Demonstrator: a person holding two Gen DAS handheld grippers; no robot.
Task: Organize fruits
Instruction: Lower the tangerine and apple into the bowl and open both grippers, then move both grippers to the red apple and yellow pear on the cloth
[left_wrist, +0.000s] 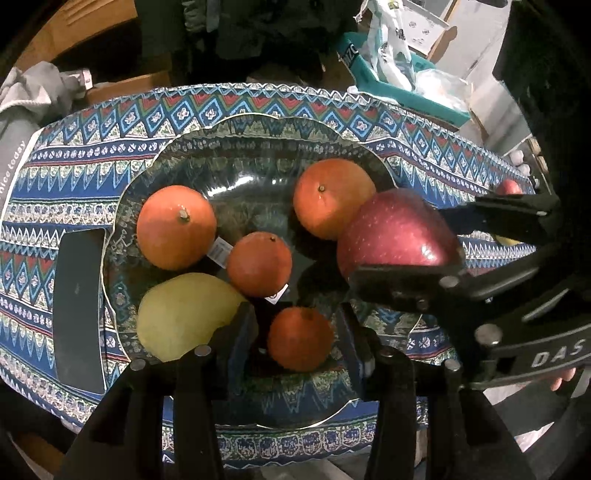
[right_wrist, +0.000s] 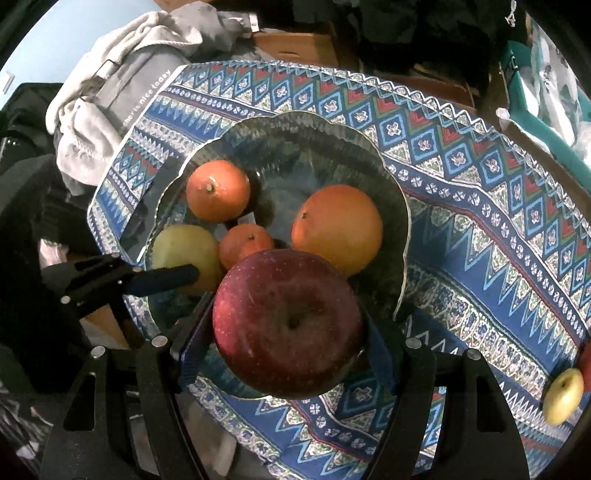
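Step in hand: placing an apple into the bowl.

Right gripper (right_wrist: 290, 332) has its fingers clenched on the big dark-red apple (right_wrist: 288, 325), one finger on each side, carried over the near rim of the scalloped clear glass bowl (right_wrist: 402, 221). Apple looks airborne, not yet resting on anything, though I can't confirm the gap below it.

Left gripper (left_wrist: 295, 339) hovers low at the near side of the bowl, fingers spread either side of the small orange tangerine (left_wrist: 300, 339); no contact visible, so I read it as released.

Further into the bowl: pale yellow-green pear-like fruit (left_wrist: 183, 314) near left, small stickered tangerine (left_wrist: 259, 264) centre, stemmed orange fruit (left_wrist: 176, 227) far left, large round orange (right_wrist: 337, 229) far right.

Bowl sits on the desk under a blue patterned cloth (right_wrist: 480, 229). Small yellow apple (right_wrist: 563, 395) is out on the cloth, well right of the bowl, with a red fruit (left_wrist: 509, 187) just beside it.

Next move, my call: lower the red apple into the open patch at the near right of the bowl, clear of the large orange, then release. Left gripper should back off to avoid a clash.
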